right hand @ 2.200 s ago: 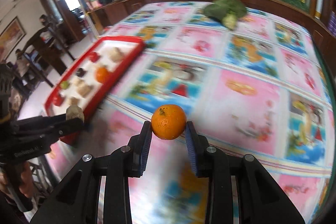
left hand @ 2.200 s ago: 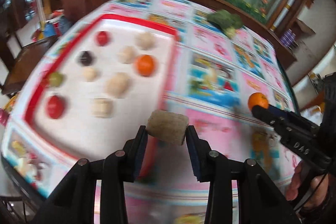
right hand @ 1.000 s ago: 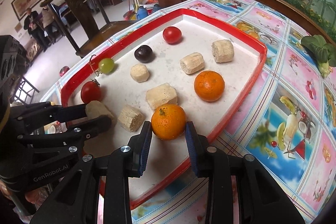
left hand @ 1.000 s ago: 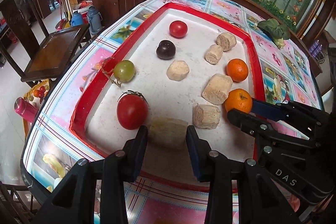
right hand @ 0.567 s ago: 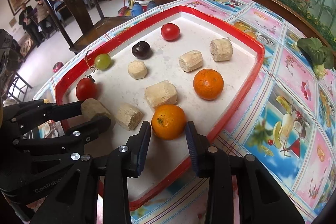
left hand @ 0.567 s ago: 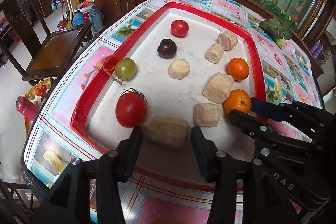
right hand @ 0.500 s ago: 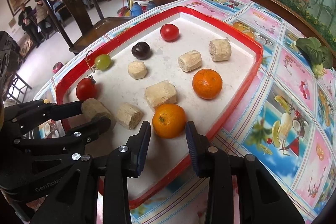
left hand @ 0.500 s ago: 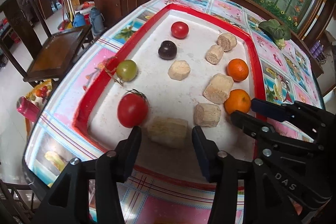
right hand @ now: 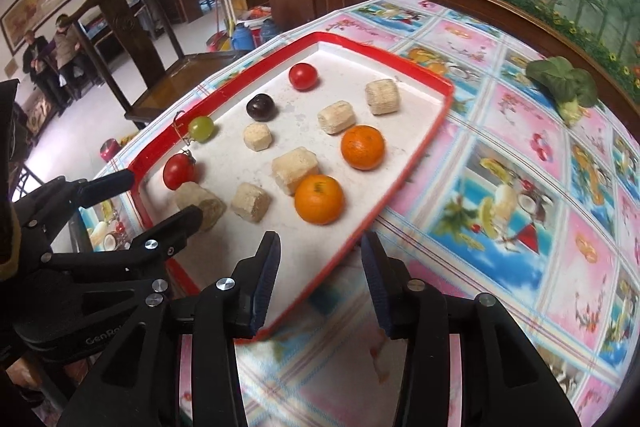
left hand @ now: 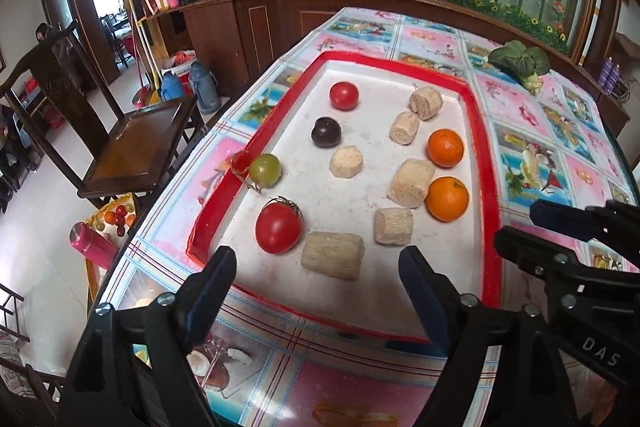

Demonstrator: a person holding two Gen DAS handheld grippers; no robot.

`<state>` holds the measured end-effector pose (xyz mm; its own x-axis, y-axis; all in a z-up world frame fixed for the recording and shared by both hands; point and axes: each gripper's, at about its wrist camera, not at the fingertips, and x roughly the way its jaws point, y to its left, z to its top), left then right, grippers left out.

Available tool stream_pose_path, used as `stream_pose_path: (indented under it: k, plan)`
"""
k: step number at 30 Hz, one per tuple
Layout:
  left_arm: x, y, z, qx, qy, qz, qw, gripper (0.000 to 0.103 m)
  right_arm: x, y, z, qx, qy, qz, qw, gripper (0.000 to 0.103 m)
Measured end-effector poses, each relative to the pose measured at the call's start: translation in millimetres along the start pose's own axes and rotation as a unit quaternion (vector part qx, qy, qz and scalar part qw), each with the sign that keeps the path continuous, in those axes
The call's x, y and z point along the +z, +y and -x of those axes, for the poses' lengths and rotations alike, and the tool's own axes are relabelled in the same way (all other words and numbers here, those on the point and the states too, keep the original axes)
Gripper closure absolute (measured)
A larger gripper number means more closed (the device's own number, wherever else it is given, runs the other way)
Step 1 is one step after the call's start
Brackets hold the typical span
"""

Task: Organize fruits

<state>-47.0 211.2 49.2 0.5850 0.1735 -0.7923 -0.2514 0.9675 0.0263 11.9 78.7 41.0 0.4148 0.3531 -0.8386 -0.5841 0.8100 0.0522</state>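
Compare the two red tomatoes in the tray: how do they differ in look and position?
The near tomato looks larger and keeps a dark stem on top; the far tomato looks smaller, and no stem shows. The near tomato sits close beside a beige cob piece, perhaps touching it; the far tomato stands alone near the far end of the tray. Both are round, red, glossy and lie free.

Both tongs released their items onto the tray [left hand: 486,163].
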Motion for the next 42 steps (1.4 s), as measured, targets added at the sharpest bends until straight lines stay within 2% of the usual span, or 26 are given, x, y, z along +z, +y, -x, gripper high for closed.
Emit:
stream_pose_path:
  k: [6,10,12,16,18,20,24,28,30,33,35,42]
  plan:
    - [1.8,0.0,12.2,-0.01,-0.009,0.016,0.9998,0.013,-13.8,-14.5,16.4,-0.024,-0.002,-0.035,0.999,0.059]
    - [0.9,-7.5,20.6,0.003,-0.013,0.003,0.9999,0.002,-24.7,-22.8,22.6,-0.058,0.002,-0.048,0.997,0.057]
    - [-0.5,-10.8,22.2,0.016,-0.003,0.001,0.9999,0.001,-29.8,-23.5,25.2,-0.083,0.009,-0.049,0.995,0.053]
    - [-3.0,-15.3,22.2,0.004,0.006,-0.001,1.0,0.001,-36.9,-19.9,28.8,-0.106,0.017,-0.035,0.994,0.051]
    - [-4.9,-17.6,21.1,-0.008,0.021,-0.001,0.9997,0.001,-39.1,-18.1,28.9,-0.106,0.019,-0.024,0.994,0.051]
    - [-7.6,-20.2,22.7,-0.003,0.029,-0.006,0.9996,0.001,-41.0,-17.5,30.4,-0.1,0.02,-0.018,0.995,0.05]
    - [-12.8,-30.6,36.1,0.034,0.0,-0.028,0.999,0.001,-43.5,-18.3,34.9,-0.094,0.017,-0.011,0.995,0.05]
    - [-15.5,-34.8,47.3,0.018,-0.014,-0.032,0.9992,0.001,-43.4,-19.8,35.6,-0.094,0.02,-0.004,0.995,0.049]
    - [-16.3,-36.1,47.7,0.015,-0.006,-0.032,0.9993,0.001,-43.4,-20.2,34.9,-0.091,0.024,-0.001,0.996,0.049]
    - [-20.4,-39.6,42.3,0.04,0.026,-0.038,0.9981,0.001,-44.2,-16.9,32.6,-0.093,0.035,0.013,0.995,0.049]
    - [-27.0,-39.4,42.9,0.046,0.032,-0.042,0.9976,0.001,-45.0,-13.7,31.3,-0.094,0.041,0.028,0.994,0.049]
    - [-39.2,-21.3,43.7,0.012,0.05,-0.015,0.9986,0.001,-44.4,-11.7,25.6,-0.087,0.05,0.033,0.994,0.048]
